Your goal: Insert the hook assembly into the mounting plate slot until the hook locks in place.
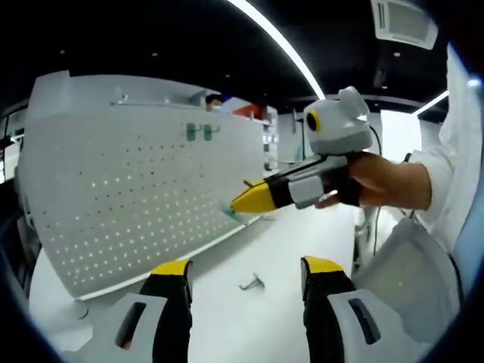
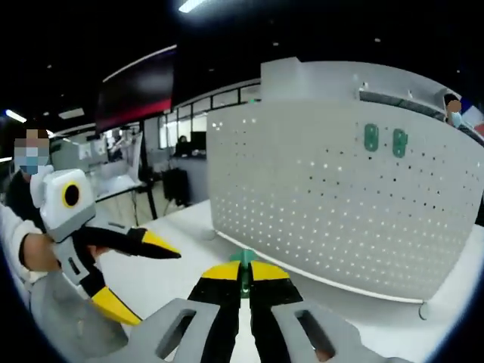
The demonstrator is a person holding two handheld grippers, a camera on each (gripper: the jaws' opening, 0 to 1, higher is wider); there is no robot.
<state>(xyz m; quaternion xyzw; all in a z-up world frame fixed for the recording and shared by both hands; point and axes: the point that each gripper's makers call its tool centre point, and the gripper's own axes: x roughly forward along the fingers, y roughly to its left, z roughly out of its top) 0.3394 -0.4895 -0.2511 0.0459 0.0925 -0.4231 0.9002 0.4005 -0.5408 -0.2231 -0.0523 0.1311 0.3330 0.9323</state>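
Observation:
The white perforated mounting plate [image 1: 144, 197] stands upright on the table, with two green hooks [image 1: 200, 132] fixed near its top. My left gripper [image 1: 247, 268] is open, nothing between its yellow tips. Coming in from the right, my right gripper [image 1: 246, 200] is held by a hand and pinches a small green hook piece [image 1: 231, 212] close to the plate's lower right edge. In the right gripper view, my right gripper [image 2: 244, 272] is shut on that green hook [image 2: 244, 259], a short way in front of the plate [image 2: 340, 212]. The left gripper [image 2: 140, 276] stands open at the left.
A small grey metal hook [image 1: 253, 283] lies loose on the white table [image 1: 227, 318] between my left jaws. The two mounted green hooks [image 2: 384, 141] sit high on the plate. A person's sleeve and a grey chair back [image 1: 408, 272] are at the right. Desks and people fill the background.

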